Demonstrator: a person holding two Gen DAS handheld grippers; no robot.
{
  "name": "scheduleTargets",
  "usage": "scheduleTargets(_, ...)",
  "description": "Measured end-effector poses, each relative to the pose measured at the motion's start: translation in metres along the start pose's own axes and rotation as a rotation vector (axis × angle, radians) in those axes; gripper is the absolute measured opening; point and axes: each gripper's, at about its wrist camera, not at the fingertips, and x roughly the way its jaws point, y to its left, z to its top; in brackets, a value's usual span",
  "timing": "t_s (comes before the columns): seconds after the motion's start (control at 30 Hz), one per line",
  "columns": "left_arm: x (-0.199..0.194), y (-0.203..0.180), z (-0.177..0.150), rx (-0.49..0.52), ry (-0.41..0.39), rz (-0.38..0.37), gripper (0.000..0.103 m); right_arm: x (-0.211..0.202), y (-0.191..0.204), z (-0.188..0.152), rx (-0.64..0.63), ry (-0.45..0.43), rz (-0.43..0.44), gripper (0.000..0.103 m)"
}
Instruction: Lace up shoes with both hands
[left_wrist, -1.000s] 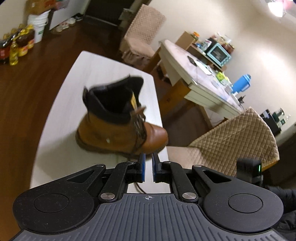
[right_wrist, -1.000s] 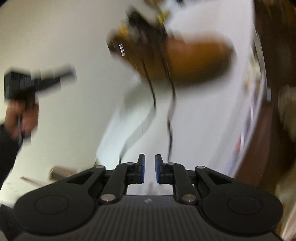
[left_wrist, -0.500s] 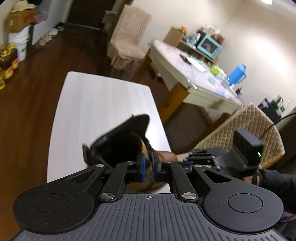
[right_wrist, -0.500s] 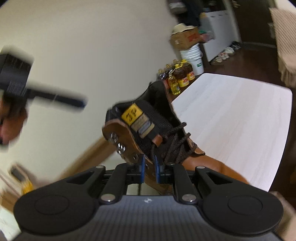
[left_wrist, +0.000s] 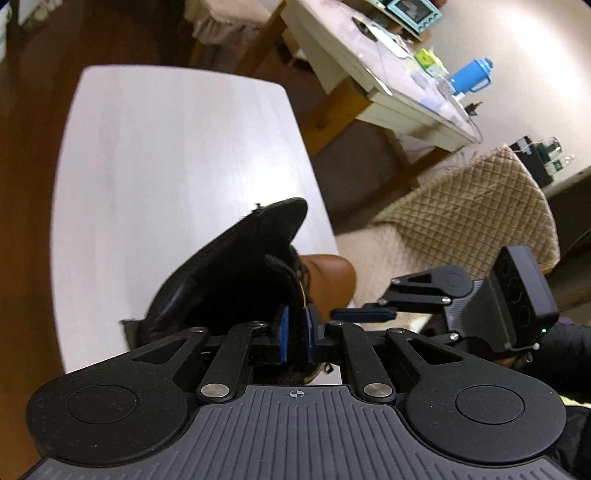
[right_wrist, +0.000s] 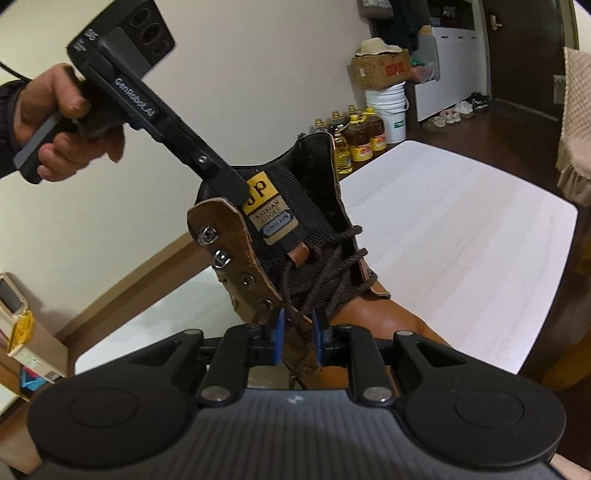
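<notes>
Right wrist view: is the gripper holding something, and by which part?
Nothing held: the right gripper, whose jaws have just been opening, straddles the boot's eyelet flap without pressing it.

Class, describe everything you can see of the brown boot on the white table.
The boot is tan, smooth leather with a black padded collar, a black mesh tongue bearing a yellow label, metal hooks and eyelets on its flap, and dark brown laces crossed loosely over the lower tongue. It stands on the white table, top open. The right tongs straddle the eyelet flap's lower edge; the left tongs reach its collar by the label.
</notes>
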Motion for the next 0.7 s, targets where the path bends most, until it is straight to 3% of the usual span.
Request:
scheduleTargets(0.17,0.017,0.001,0.016,0.012,0.061,-0.036,0.01,-0.007,-0.013,0.002,0.069,-0.028,0.042,0.019)
scheduleTargets(0.37,0.042,0.002,0.018,0.046,0.158,-0.002,0.009,-0.006,-0.024,0.007,0.141,-0.051,0.11,0.021)
scheduleTargets(0.6,0.042,0.016,0.015,-0.021,0.112,-0.097,0.009,0.008,-0.036,0.01,0.234,-0.04,0.187,0.02)
scheduleTargets(0.7,0.042,0.02,0.013,-0.045,0.099,-0.117,0.009,0.01,-0.034,0.012,0.21,-0.03,0.192,0.018)
